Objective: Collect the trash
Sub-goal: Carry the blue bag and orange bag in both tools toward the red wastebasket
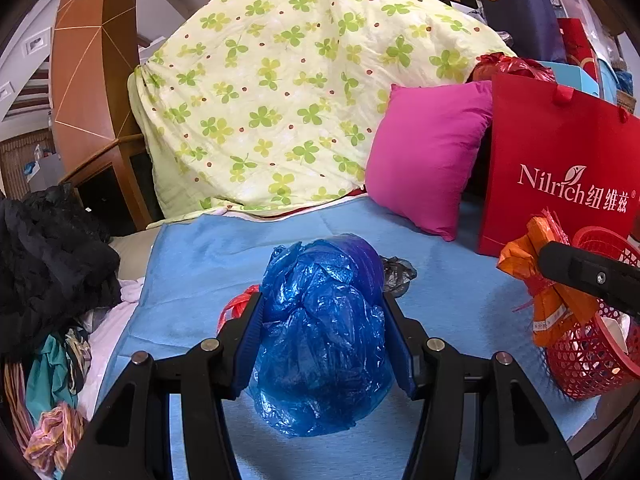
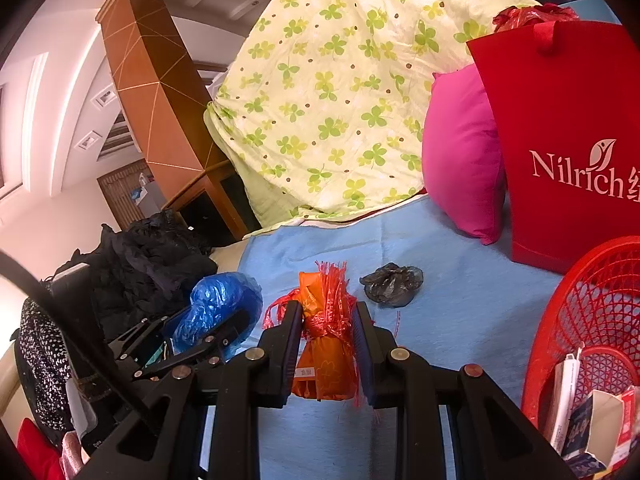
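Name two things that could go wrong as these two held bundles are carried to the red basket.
1. The blue bag is soft, puffy plastic bulging past the left gripper; it may slip free.
2. The orange bundle in the right gripper trails loose red strands that might snag on the basket mesh.
3. The grey bag on the blue sheet could be overlooked.

Two close claw-mounted views, shared blue sheet (image 1: 208, 264) ahead.
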Motion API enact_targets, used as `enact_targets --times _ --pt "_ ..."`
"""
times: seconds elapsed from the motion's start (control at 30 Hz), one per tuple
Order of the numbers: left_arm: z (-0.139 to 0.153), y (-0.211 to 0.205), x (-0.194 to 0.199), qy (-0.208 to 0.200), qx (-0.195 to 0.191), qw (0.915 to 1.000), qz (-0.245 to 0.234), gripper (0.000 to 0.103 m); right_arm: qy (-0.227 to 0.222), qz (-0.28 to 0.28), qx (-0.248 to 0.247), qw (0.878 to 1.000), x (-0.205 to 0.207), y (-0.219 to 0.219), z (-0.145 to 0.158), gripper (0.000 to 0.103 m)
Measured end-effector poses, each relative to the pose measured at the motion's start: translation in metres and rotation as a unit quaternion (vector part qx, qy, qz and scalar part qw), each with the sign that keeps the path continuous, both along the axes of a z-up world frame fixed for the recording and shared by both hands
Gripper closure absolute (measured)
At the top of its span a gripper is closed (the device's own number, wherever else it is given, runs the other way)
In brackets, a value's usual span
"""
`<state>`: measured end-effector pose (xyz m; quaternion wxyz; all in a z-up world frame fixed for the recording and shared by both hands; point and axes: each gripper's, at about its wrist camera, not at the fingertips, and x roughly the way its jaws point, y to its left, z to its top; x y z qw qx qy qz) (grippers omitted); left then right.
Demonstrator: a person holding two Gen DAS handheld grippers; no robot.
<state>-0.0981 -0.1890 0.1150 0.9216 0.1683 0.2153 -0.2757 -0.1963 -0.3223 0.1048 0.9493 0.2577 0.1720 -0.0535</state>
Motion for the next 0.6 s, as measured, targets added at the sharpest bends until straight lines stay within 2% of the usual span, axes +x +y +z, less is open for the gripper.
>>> enact_targets --times 0.6 --pt "0.0 -0.008 -0.006 0.001 0.0 0.9999 -0.017 0.045 -0.006 -0.014 -0.009 1.0 -0.01 -0.01 0.005 0.076"
